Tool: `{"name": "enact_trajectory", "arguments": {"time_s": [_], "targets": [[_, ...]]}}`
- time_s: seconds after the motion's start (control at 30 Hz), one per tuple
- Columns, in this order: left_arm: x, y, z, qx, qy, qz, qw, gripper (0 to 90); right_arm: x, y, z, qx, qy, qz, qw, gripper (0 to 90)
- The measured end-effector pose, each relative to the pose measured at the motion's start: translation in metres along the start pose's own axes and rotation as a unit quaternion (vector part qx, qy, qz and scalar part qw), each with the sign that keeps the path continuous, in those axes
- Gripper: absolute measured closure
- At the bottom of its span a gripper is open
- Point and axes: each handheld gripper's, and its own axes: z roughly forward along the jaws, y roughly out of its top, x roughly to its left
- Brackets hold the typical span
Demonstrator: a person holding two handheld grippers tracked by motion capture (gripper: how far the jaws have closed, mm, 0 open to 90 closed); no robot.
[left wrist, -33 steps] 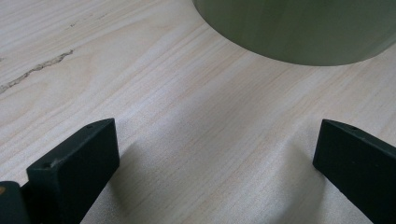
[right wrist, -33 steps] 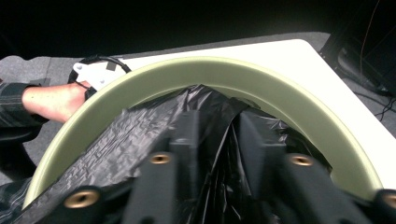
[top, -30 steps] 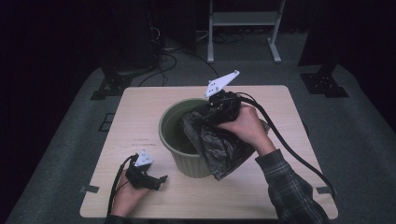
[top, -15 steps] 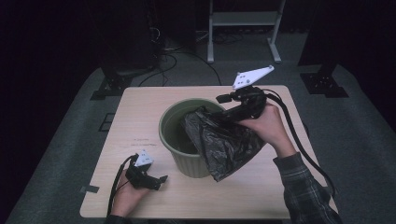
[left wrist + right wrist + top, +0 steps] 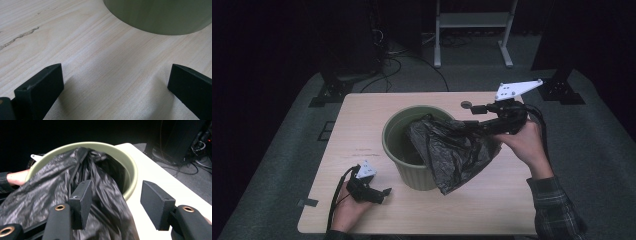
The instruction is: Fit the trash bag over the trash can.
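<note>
The right claw (image 5: 476,116) is spread apart, nothing clamped; the black trash bag (image 5: 452,150) is draped over one jaw and hangs half inside the green bin (image 5: 412,172), mid-tabletop (image 5: 362,115). The left claw (image 5: 382,194) is parked wide open on the wood beside the bin.

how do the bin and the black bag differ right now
The bin is olive green, round and rigid, standing upright on the table. The black bag is crinkled, glossy and limp, with no shape of its own. The bin stands wholly on the table; the bag hangs half in it and half draped over its rim and down the outside. Both are near the table's middle.
</note>
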Motion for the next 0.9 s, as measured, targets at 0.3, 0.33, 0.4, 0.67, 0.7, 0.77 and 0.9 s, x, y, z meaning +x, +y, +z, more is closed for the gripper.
{"name": "enact_trajectory", "arguments": {"time_s": [0.3, 0.33, 0.4, 0.67, 0.7, 0.77, 0.9], "targets": [[0.000, 0.000, 0.000, 0.000, 0.000, 0.000, 1.0000, 0.0, -0.007, -0.039, -0.023, -0.011, -0.008, 0.038, 0.9992, 43.3], [0.000, 0.000, 0.000, 0.000, 0.000, 0.000, 1.0000, 0.0, -0.007, -0.041, -0.024, -0.009, -0.009, 0.041, 0.9991, 43.3], [0.000, 0.000, 0.000, 0.001, 0.000, 0.000, 1.0000, 0.0, -0.007, -0.049, -0.028, -0.011, -0.013, 0.048, 0.9987, 43.9], [0.000, 0.000, 0.000, 0.001, 0.001, 0.000, 1.0000, 0.0, -0.006, -0.070, -0.035, -0.010, -0.012, 0.069, 0.9975, 51.3], [0.000, 0.000, 0.000, 0.001, 0.001, -0.001, 1.0000, 0.0, -0.006, -0.072, -0.036, -0.011, -0.013, 0.071, 0.9973, 55.3], [0.000, 0.000, 0.000, 0.001, 0.001, -0.001, 1.0000, 0.0, -0.007, -0.076, -0.038, -0.014, -0.016, 0.074, 0.9970, 64.1], [0.000, 0.000, 0.000, 0.001, 0.002, -0.001, 1.0000, 0.0, -0.006, -0.077, -0.038, -0.012, -0.017, 0.063, 0.9978, 86.0]]}}
